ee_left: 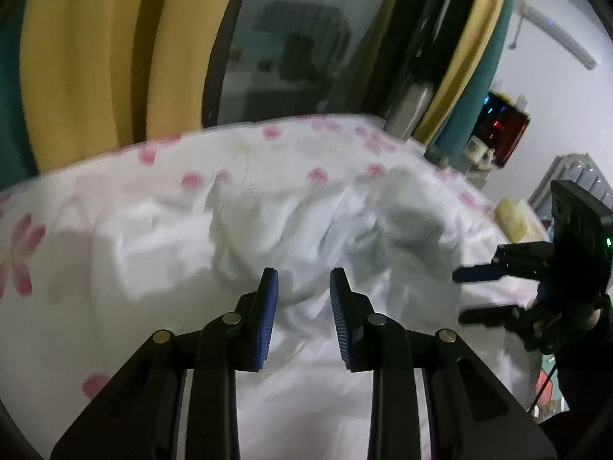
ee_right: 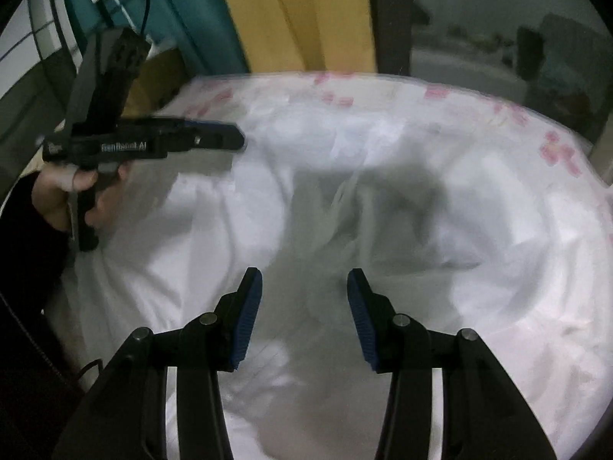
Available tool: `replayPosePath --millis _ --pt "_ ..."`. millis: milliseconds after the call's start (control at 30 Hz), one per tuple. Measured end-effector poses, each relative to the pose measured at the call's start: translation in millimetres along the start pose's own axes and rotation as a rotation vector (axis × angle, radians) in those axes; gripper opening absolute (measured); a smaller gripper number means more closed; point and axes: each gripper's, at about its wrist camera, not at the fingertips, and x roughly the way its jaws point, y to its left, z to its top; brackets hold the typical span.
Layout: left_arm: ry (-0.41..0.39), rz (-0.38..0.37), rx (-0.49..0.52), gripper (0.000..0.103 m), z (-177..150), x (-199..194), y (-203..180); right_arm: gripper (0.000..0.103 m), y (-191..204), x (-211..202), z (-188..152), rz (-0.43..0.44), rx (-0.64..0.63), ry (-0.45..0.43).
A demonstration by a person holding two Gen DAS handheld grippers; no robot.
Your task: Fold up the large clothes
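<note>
Left gripper (ee_left: 302, 280): bottom centre of its own view, jaws apart, nothing between the pads, white cloth beneath.
Right gripper (ee_right: 304, 281): bottom centre of its view, jaws wider apart, holding nothing.
White garment (ee_left: 268, 230): rumpled across the middle of both views, below both grippers.
Flowered sheet (ee_left: 184, 145): pink print, beneath and beyond the garment.
Yellow curtain (ee_left: 76, 50): upper left, behind the bed.
Window (ee_left: 306, 46): top centre, dark.

two grippers: left gripper (ee_left: 302, 280), right gripper (ee_right: 304, 281); one white garment (ee_left: 268, 230) on one floral sheet (ee_left: 161, 153).
</note>
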Motion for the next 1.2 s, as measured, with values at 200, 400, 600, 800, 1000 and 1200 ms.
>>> replayPosePath --millis 200,400,600,800,1000,1200 --pt "-0.016 -0.007 0.015 0.039 20.4 20.4 -4.7 0.046 -34.1 -11.4 29.2 -0.201 0.047 -0.111" --pt "0.056 0.004 -0.013 0.039 15.6 57.1 6.7 0.046 -63.4 29.6 24.9 -0.242 0.115 -0.032" --pt "0.073 -0.004 -0.054 0.039 9.2 67.2 20.5 0.047 -67.8 40.6 5.7 -0.245 0.135 0.011" --pt "0.090 0.013 -0.068 0.039 7.1 67.1 22.2 0.056 -64.5 40.2 2.3 -0.249 0.154 0.010" --pt "0.104 0.084 -0.007 0.039 4.5 61.2 11.2 0.057 -56.6 39.3 0.5 -0.268 0.133 0.028" --pt "0.090 0.108 0.010 0.039 4.4 45.8 6.1 0.057 -50.7 26.9 -7.1 -0.262 0.140 0.021"
